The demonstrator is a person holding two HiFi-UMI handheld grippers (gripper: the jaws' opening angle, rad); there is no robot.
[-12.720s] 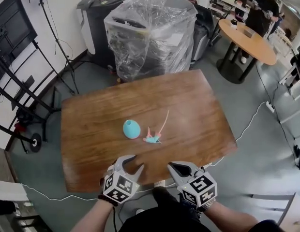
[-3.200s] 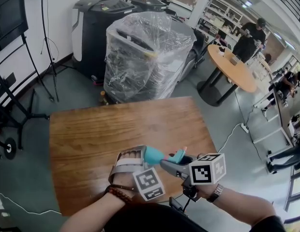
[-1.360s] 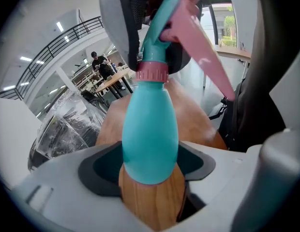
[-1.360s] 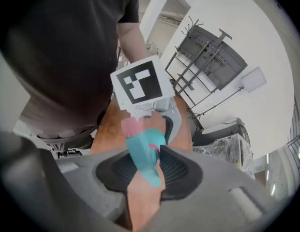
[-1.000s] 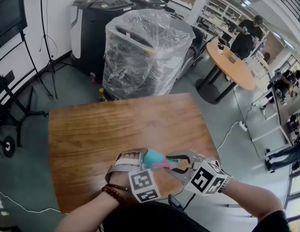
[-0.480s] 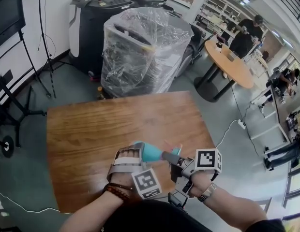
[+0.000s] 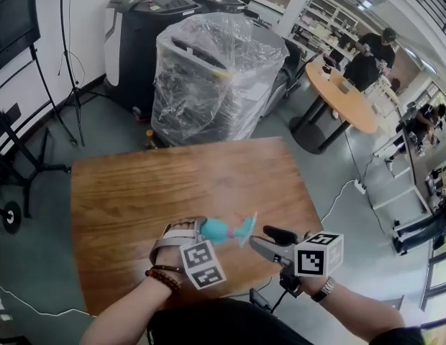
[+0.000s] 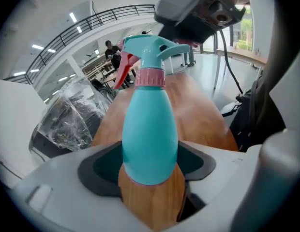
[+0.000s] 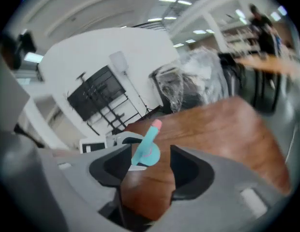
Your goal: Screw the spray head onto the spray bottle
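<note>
My left gripper [image 7: 199, 230] is shut on the round body of the teal spray bottle [image 7: 216, 229] and holds it above the table's front part, neck pointing right. In the left gripper view the bottle [image 8: 150, 134] stands between the pads, its pink collar [image 8: 150, 77] and the teal spray head [image 8: 147, 46] with a red trigger sitting on the neck. My right gripper [image 7: 270, 241] is just right of the spray head [image 7: 245, 230], a small gap apart. Its jaws are opening and nothing is between them. The right gripper view shows the spray head [image 9: 146, 148] beyond the jaw tips.
The wooden table [image 7: 173, 178] lies under both grippers. Behind it stand a plastic-wrapped stack [image 7: 217, 70] and a black machine [image 7: 137, 27]. A round table [image 7: 347, 95] with people near it is at the back right. A stand [image 7: 68, 56] is on the left.
My right gripper has let go of the spray head, opened and drawn back to the right. The left gripper still holds the bottle, now a little lower and tilted.
</note>
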